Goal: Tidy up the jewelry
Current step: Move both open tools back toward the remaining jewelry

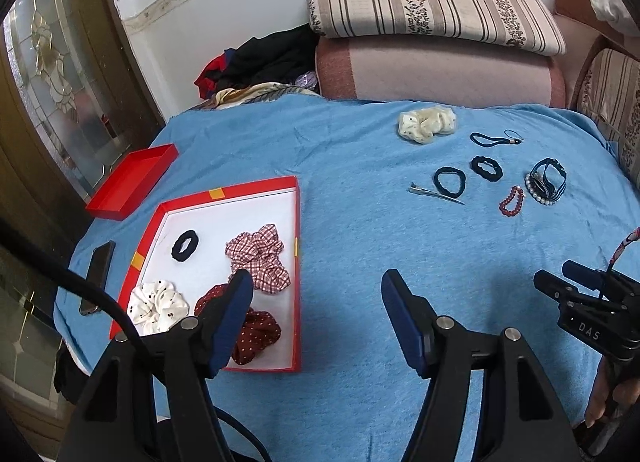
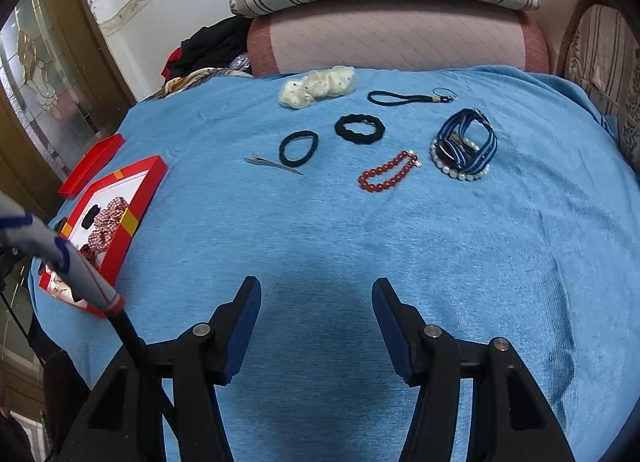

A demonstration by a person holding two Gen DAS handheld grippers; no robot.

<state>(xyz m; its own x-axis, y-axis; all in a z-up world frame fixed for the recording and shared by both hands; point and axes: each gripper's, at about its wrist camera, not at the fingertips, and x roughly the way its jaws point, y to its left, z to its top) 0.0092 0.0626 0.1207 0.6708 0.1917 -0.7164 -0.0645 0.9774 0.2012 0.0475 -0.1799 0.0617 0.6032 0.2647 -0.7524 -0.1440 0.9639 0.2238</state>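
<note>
The red box [image 1: 298,262] with its white lining lies open on the left side of the blue blanket [image 1: 360,262], and four pieces are already inside it: a small black scrunchie [image 1: 186,245] toward the far left, a red-and-white checked scrunchie [image 1: 259,258] beside it, a white dotted scrunchie [image 1: 157,306] at the near left, and a dark red dotted scrunchie [image 1: 256,332] at the near right, partly hidden by one finger of the left claw [image 1: 316,286]. That claw hangs over the box's right edge with its jaws standing well apart and nothing between the blue pads. The box's red lid [image 1: 132,187] lies just behind it, and a dark phone [image 1: 98,278] rests just left of the box. Across the blanket to the right, well apart from the box, the loose pieces are spread out: a cream dotted scrunchie [image 2: 318,86] farthest back, a thin dark cord loop with a small clasp [image 2: 408,97] beside it, a black scrunchie [image 2: 359,128], a plain black hair tie [image 2: 298,147] with a silver hair clip [image 2: 274,164] just beside it, a red bead bracelet [image 2: 387,174], and a blue striped band [image 2: 466,139] lying over a pearl bracelet [image 2: 460,173]. The right claw [image 2: 316,302] hovers over bare blanket nearer than all of these, its jaws likewise spread with nothing gripped and touching nothing. Beyond the blanket are striped cushions [image 1: 432,1] and a heap of dark clothes [image 1: 272,57] against the wall.
</note>
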